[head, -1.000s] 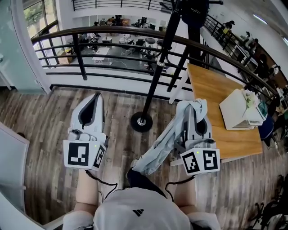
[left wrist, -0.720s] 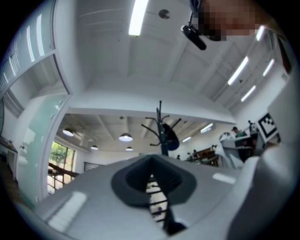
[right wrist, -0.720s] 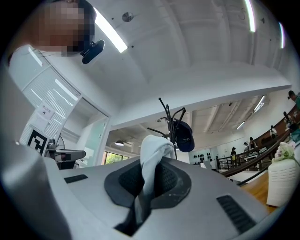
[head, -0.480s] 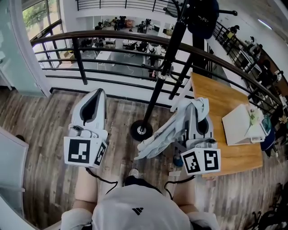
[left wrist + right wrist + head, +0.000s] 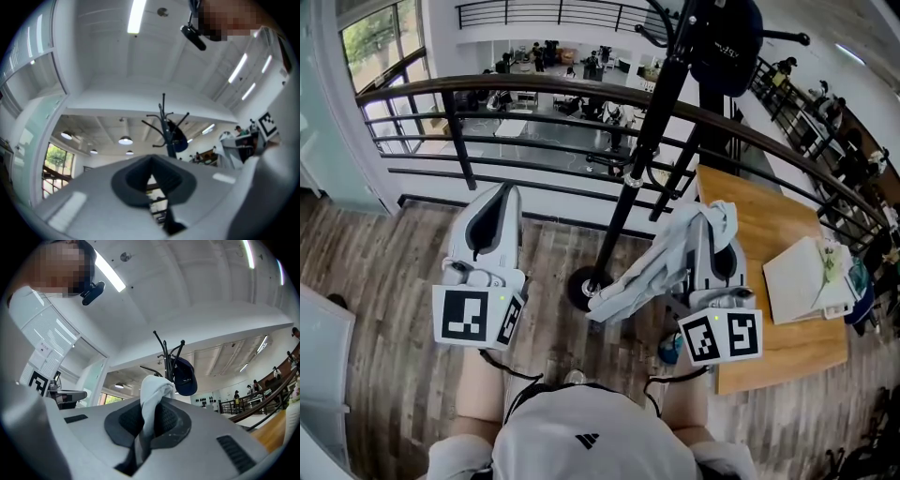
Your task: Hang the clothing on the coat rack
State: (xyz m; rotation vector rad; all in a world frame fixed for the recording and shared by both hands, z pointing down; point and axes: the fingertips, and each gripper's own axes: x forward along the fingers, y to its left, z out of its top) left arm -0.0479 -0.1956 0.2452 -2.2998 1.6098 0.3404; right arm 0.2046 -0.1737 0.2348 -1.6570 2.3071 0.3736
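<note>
Grey garment pinched in one gripper, coat rack standing just ahead by the railing.

Closest to the person, the right gripper [image 5: 712, 223] has its jaws clamped on a fold of the light grey clothing [image 5: 649, 272]. The cloth bunches over the tips and trails down to the left in the air, not on any hook. Beside it the left gripper [image 5: 501, 195] is held level, jaws drawn together with nothing between them. Just past both, the black coat rack [image 5: 643, 150] rises from its round base on the wood floor, a navy cap [image 5: 727, 37] hanging near its top. A wooden table [image 5: 757, 202] sits to the right, a white box [image 5: 811, 277] on it, and the dark railing [image 5: 525, 86] curves behind.
</note>
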